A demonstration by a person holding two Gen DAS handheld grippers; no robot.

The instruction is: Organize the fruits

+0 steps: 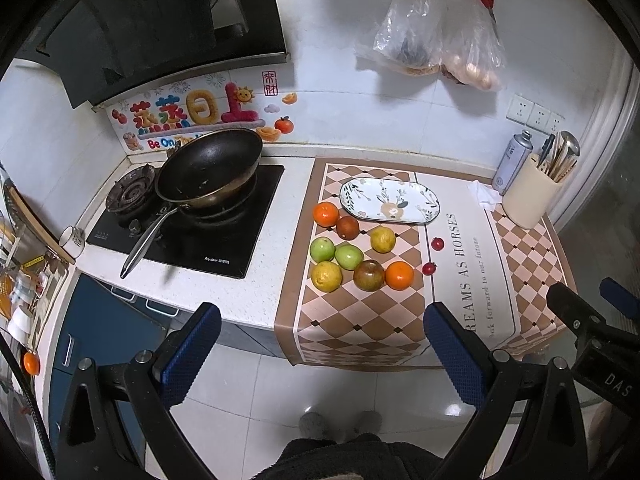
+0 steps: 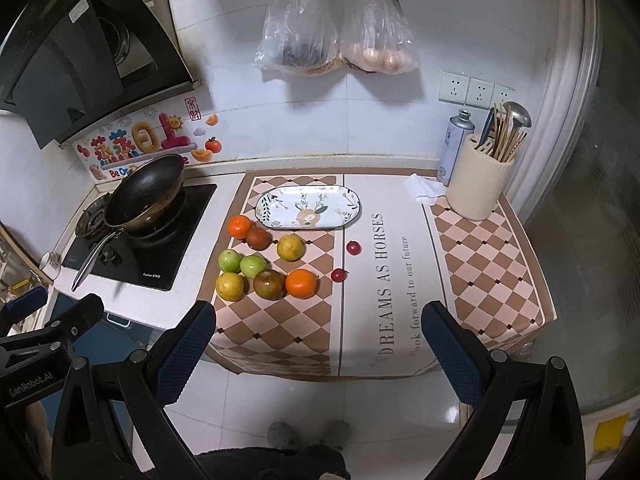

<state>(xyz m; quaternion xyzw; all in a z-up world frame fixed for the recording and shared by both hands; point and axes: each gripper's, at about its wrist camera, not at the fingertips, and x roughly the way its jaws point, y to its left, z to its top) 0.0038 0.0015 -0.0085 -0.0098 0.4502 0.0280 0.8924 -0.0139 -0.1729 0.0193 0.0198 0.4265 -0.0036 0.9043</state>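
Observation:
Several fruits lie on the checkered mat in front of an empty oval floral plate (image 1: pixel 389 200) (image 2: pixel 308 207): two oranges (image 1: pixel 399 275) (image 2: pixel 301 283), two green apples (image 1: pixel 348 257) (image 2: pixel 252 266), two yellow citrus (image 1: pixel 326 276) (image 2: pixel 230 286), two brownish fruits (image 1: pixel 369 275) (image 2: pixel 269 284) and two small red fruits (image 1: pixel 429 268) (image 2: pixel 337 274). My left gripper (image 1: pixel 322 354) is open and empty, held above the floor before the counter edge. My right gripper (image 2: pixel 320 354) is open and empty, likewise short of the counter.
A wok (image 1: pixel 210 168) sits on the black gas stove (image 1: pixel 192 232) to the left. A cream utensil holder (image 2: pixel 478 184), a spray can (image 2: pixel 454 146) and a crumpled tissue (image 2: pixel 426 190) stand back right. Plastic bags (image 2: pixel 340 28) hang on the wall.

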